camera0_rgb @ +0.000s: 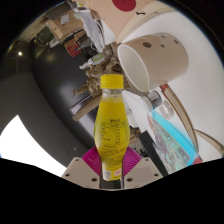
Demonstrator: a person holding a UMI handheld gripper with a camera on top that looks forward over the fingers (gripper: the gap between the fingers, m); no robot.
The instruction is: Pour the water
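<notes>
Yellow bottle (111,128) pinched between my tongs (111,170), both pink pads (92,160) pressed on its lower body. Bottle upright, yellow cap on. Tan cup (150,62) tilted just beyond it, far right, mouth facing left.

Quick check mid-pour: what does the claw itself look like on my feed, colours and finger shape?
The claw shows as two pale beige fingers with flat, angular faceted tips. Each inner face carries a magenta pad, the nearer-left one plainest. No cables, markings or sleeve are visible.
</notes>
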